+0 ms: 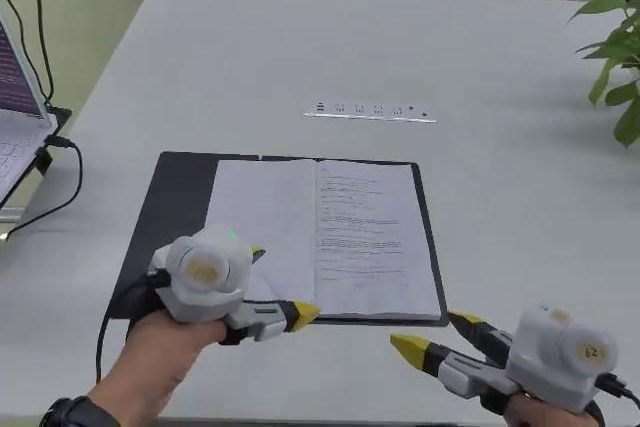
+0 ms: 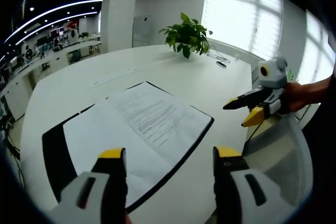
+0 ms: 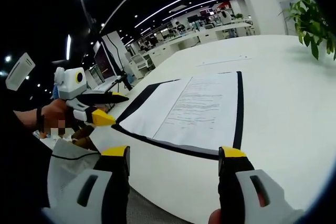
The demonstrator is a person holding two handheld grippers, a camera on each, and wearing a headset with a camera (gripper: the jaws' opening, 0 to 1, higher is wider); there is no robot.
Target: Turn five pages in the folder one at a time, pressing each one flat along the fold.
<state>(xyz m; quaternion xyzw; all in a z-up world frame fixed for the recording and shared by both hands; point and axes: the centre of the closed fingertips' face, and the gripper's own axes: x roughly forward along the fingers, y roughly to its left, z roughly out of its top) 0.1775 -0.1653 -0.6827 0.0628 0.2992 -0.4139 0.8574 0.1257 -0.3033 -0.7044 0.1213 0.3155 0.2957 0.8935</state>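
1. The left gripper (image 2: 169, 153) has its jaws spread wide and holds nothing. In its own view the yellow fingertips (image 2: 112, 153) frame the near edge of the open folder (image 2: 55, 150).
2. The head view places this gripper over the folder's near left part, held in the left hand (image 1: 160, 347). One tip is by the blank left page (image 1: 262, 217) and the other is at the folder's near edge. I cannot tell whether either tip touches the paper.
3. The right gripper (image 3: 174, 152) also has its jaws apart and empty. In the head view it sits near the folder's near right corner, apart from it.
4. The black folder lies open and flat on the white table (image 1: 300, 37). The left page is bare and the right page (image 1: 372, 237) carries lines of print. A wide black margin shows to the left of the pages.
5. Each gripper view catches the other gripper from the side, where its jaws are plainly parted. The right one comes in from the right of the left gripper view, and the left one from the left of the right gripper view.
6. Beyond the folder, the head view shows a socket strip (image 1: 370, 110) set in the table. A laptop (image 1: 15, 117) with a dark cable (image 1: 72, 182) sits at the left edge.
7. The left gripper view shows the whole potted plant (image 2: 186, 35) against a bright window (image 2: 241, 14). The right gripper view shows rows of ceiling lights (image 3: 178, 3) over distant desks.
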